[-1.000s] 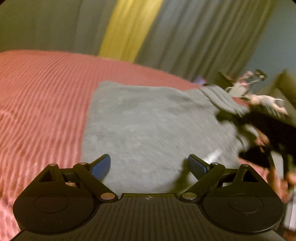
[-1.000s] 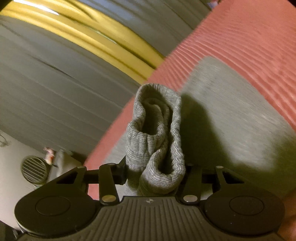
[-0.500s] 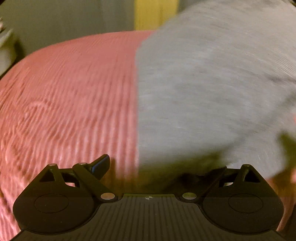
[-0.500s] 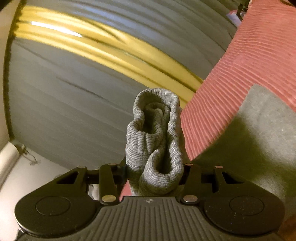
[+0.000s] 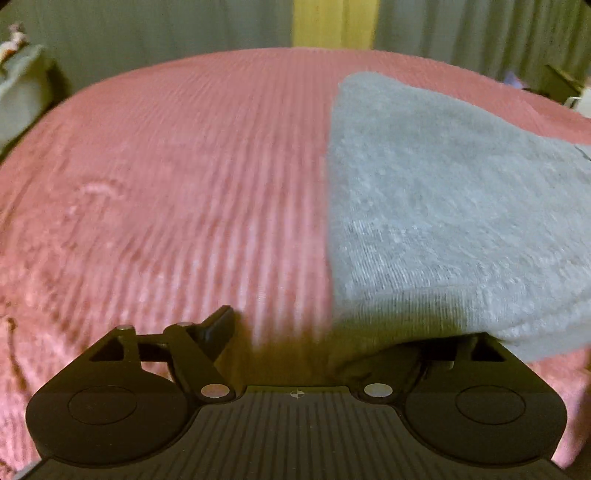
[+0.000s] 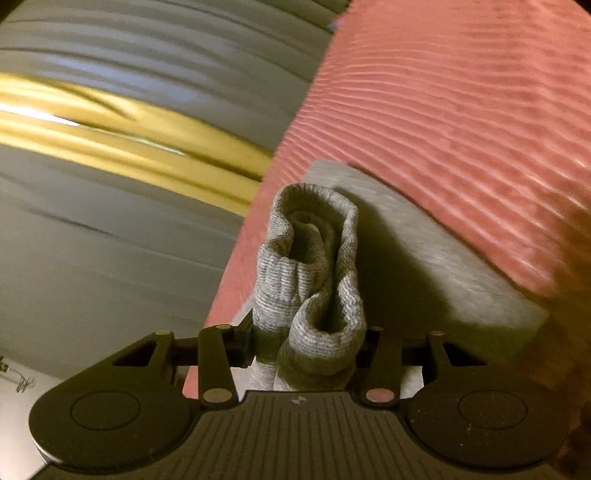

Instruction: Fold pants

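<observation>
Grey pants (image 5: pixel 443 206) lie folded on the right half of a pink ribbed bedspread (image 5: pixel 166 177). My left gripper (image 5: pixel 325 334) sits low at their near left corner, its jaws closing. Its left finger (image 5: pixel 218 328) stands on bare bedspread, clear of the cloth. The right finger is hidden under the overhanging grey edge. In the right wrist view my right gripper (image 6: pixel 306 343) is shut on a bunched ribbed band of the pants (image 6: pixel 310 258), held up off the bed. More grey cloth (image 6: pixel 424 266) trails behind it over the bedspread (image 6: pixel 461 110).
Grey curtains with a yellow strip (image 5: pixel 332 22) hang behind the bed. A pale cushion-like shape (image 5: pixel 18 92) sits past the bed's left edge, and dark furniture (image 5: pixel 557 81) at the far right. A white wall (image 6: pixel 22 384) shows low on the left in the right wrist view.
The left gripper tipped down and closed in on the pants' near corner; its right finger slid under the cloth. The right gripper rolled and moved, still gripping the ribbed band.
</observation>
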A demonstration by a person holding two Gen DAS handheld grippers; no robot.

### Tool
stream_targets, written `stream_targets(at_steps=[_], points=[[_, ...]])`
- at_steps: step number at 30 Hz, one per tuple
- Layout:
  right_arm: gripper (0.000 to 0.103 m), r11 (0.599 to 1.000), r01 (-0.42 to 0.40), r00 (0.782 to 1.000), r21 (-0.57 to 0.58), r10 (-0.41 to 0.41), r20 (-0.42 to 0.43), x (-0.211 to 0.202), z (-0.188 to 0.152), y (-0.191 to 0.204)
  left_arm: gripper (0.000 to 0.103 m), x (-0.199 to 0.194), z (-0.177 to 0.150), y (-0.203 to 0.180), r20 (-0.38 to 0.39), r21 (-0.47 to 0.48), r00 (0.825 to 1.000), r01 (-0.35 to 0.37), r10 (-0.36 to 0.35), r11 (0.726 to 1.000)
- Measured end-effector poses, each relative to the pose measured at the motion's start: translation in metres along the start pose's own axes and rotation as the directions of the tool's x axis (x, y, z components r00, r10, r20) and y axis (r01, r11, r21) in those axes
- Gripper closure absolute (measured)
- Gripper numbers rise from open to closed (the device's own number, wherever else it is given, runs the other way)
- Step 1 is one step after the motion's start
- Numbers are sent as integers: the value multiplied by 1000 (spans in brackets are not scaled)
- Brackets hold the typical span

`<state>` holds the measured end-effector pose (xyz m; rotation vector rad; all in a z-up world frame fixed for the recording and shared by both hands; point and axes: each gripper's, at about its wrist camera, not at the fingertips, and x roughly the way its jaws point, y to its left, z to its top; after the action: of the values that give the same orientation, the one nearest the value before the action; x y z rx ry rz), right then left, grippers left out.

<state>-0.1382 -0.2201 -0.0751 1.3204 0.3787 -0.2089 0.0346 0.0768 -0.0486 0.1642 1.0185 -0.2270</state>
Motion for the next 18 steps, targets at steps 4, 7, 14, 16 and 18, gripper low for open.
stream_targets(at_steps=[4,7,14,16,18], points=[[59,994,-47,997,-102,52,54,-16,9,13,14,-2,-1,-3,13,34,1000,24,-25,999],[51,984,31,999,-176,-27,26,-12,13,7,13,0,0,-6,-2,42,1000,19,-19,999],[21,944,209,976,-255,-186,112,-21,16,8,14,-7,1,-2,35,27,999,40,-41,999],[13,907,247,961,-342,-184,206,-36,14,19,14,-14,2,-2,57,21,997,50,-51,999],[9,902,221,969,-370,-160,189,-40,13,19,14,-21,1,-2,67,15,995,75,-76,997]])
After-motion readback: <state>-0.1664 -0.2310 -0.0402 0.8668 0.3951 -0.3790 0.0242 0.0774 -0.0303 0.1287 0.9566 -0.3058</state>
